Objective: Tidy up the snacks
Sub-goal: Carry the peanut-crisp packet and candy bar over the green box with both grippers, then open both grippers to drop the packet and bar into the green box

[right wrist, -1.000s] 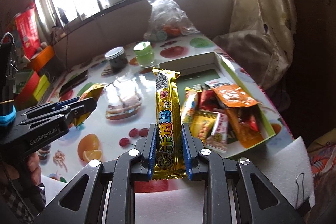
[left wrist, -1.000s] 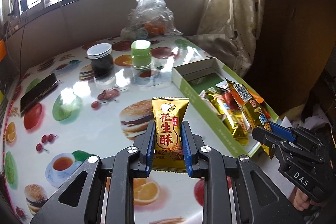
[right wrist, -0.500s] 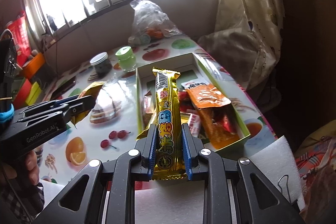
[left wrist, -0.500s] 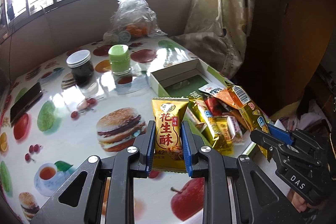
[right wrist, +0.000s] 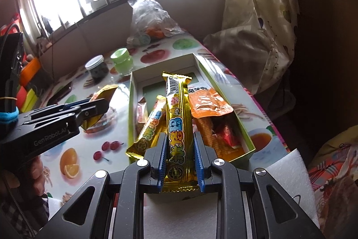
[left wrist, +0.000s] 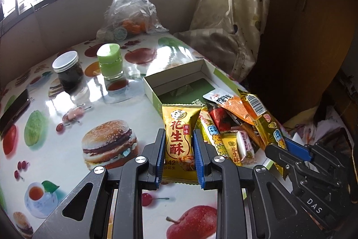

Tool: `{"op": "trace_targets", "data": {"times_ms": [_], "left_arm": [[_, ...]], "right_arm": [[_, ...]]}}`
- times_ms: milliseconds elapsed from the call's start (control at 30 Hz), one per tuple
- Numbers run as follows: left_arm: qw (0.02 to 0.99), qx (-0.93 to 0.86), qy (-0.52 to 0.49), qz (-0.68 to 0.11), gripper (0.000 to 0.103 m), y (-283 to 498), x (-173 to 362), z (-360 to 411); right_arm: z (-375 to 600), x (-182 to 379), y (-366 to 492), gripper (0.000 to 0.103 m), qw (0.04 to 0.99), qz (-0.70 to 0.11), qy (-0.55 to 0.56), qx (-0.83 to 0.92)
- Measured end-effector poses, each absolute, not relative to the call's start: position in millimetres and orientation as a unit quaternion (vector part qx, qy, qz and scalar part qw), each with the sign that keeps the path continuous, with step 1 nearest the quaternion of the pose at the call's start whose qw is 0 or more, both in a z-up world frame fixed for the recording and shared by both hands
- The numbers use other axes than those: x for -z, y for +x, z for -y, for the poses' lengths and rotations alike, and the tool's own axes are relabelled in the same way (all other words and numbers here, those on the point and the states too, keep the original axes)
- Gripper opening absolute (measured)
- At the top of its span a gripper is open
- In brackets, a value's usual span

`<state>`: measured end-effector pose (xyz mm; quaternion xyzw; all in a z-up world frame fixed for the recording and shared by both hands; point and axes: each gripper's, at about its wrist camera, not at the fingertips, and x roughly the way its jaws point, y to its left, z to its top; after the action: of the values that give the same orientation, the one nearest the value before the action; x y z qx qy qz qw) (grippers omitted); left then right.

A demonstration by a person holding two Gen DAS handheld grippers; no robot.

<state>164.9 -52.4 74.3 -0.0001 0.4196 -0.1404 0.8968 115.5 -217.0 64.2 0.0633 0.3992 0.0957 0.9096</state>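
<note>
Left grip: your left gripper (left wrist: 179, 145) is clamped on the peanut crisp packet (left wrist: 180, 138), held upright just beside the box's near-left wall.
Right grip: your right gripper (right wrist: 180, 149) is pinched on the long gold bar (right wrist: 177, 118), above the snack box (right wrist: 223, 86).
Box: snacks crowd its near end; the far end is bare.
Risk, overflow: drop onto the near pile and wrappers may slide over the low wall.
Risk, collision: your grippers are near each other; releasing together could knock them.
Risk, slip: glossy foil may twist in your pads.
Surface: shiny fruit-print tablecloth (left wrist: 67, 149), slippery, with glare.
Room: barred window, curtain, two jars (left wrist: 68, 71) and a plastic bag (left wrist: 129, 12) behind.
</note>
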Motion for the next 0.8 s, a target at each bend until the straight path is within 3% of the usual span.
{"op": "trace_targets", "data": {"times_ms": [800], "left_arm": [[0.881, 0.145, 0.003, -0.449, 0.025, 196.2, -46.0, 83.8]], "right_arm": [[224.6, -37.1, 141.1, 0.022, 0.902, -0.420, 0.054, -0.081]]}}
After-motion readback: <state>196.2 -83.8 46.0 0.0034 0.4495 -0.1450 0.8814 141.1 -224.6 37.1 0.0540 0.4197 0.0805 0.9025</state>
